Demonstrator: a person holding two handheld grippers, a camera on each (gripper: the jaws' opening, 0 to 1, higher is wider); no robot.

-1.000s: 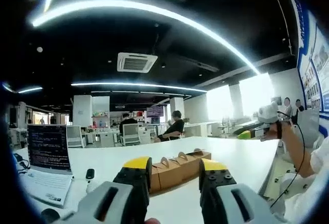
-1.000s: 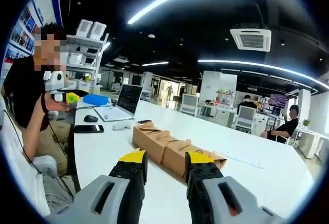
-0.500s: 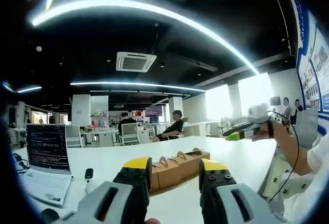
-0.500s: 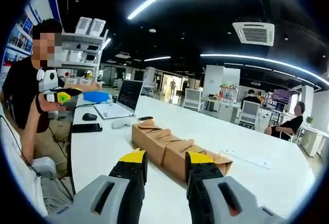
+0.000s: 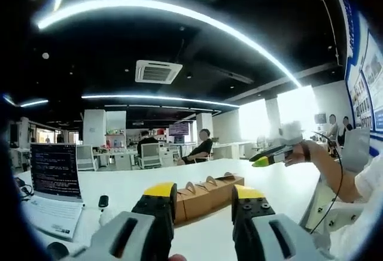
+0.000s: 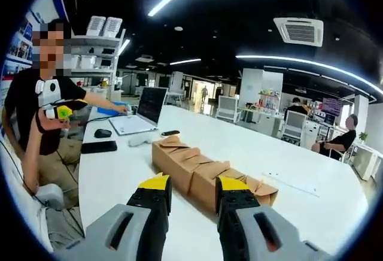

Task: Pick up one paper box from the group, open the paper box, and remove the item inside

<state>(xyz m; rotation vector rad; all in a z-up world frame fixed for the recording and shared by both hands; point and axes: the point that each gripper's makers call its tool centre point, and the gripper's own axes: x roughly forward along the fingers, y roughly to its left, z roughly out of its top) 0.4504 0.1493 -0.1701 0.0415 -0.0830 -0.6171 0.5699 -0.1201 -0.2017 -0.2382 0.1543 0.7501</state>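
A row of several brown paper boxes [image 5: 206, 194] lies on the white table [image 5: 119, 192], just beyond my left gripper [image 5: 204, 193], whose yellow-tipped jaws stand open with nothing between them. In the right gripper view the same boxes [image 6: 194, 166] run from near left to far right, with folded flaps on top. My right gripper [image 6: 192, 184] hovers open in front of them, touching nothing. Further off, the right gripper [image 5: 268, 154] shows in a person's hand above the table's right side. The left gripper [image 6: 60, 112] shows at the far left, by the person's chest.
An open laptop [image 5: 55, 184] stands at the table's left end, also seen beyond the boxes as the laptop [image 6: 142, 112]. A black phone [image 6: 99, 147], a mouse [image 6: 103, 133] and a second phone [image 6: 170, 133] lie near it. People sit at desks behind.
In the left gripper view the right gripper has swung leftward and slightly down over the table. The right gripper view has shifted a little, so the boxes sit fuller in it. Both jaws stay open.
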